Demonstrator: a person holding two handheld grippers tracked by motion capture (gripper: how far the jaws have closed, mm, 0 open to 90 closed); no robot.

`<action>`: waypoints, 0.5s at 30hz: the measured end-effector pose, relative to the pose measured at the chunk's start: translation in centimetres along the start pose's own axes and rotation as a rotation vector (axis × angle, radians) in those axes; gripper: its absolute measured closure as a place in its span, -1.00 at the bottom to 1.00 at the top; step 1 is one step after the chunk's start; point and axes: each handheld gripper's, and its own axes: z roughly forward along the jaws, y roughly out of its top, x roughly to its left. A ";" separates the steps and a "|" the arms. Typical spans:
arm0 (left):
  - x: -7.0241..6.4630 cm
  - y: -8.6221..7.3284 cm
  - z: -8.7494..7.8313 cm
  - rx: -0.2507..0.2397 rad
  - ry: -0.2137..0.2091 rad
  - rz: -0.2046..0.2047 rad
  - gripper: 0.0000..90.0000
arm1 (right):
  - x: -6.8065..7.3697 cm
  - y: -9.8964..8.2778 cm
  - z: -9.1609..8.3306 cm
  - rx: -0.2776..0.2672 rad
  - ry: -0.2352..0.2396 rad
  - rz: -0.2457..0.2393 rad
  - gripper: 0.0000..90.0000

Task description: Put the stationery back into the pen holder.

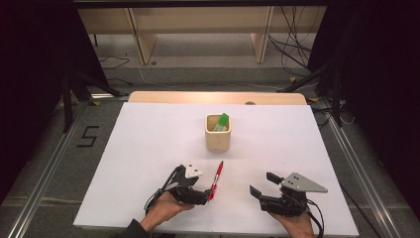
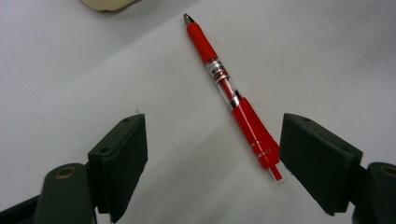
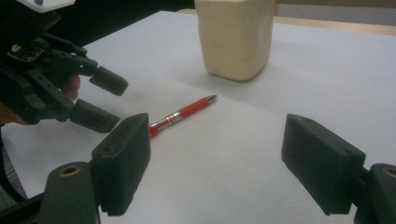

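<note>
A red pen [image 1: 216,179] is seen lying flat on the white table top [image 1: 148,148], in front of the cup. Its tip is pointed toward the cup and its push-button end is turned toward the person.

The left gripper [image 1: 207,194] is held low at the button end of the pen. Its jaws are spread wide, and the pen is not squeezed by them. In the left gripper view the back end of the pen [image 2: 233,98] is seen lying between the two black jaws, very close to the jaw on the right of that view. Whether it is touched by that jaw cannot be told. Nothing is held by this gripper.

The right gripper [image 1: 262,184] is held well apart from the pen, on the other side. Its jaws are also spread wide, and only bare table is seen between them.

A pale, cream-coloured cup [image 1: 218,133] is stood upright near the middle of the table, past the pen's tip. A green thing [image 1: 222,121] is leaned inside it and sticks out over the rim. The pen and the cup are kept apart by a small strip of table. Nothing is placed between the left gripper and the pen.

A wooden edge [image 1: 218,97] is seen behind the white top, and cables [image 1: 292,44] are laid on the floor beyond.
</note>
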 end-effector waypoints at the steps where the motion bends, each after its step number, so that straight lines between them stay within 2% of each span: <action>1: 0.0 0.0 0.0 0.000 0.000 0.000 -0.45 | 0.0 -0.1 -0.1 0.003 0.000 -0.003 -0.45; 5: -0.4 0.3 0.5 0.015 0.001 0.003 -0.39 | 0.0 -0.2 -0.2 0.004 -0.004 -0.009 -0.45; 8: -0.9 0.6 0.7 0.022 0.007 0.005 -0.31 | 0.1 -0.4 -0.5 0.006 -0.006 0.004 -0.45; 15: -1.4 1.1 1.4 0.033 0.006 -0.015 -0.10 | 0.2 -0.6 -0.4 0.007 -0.001 -0.002 -0.45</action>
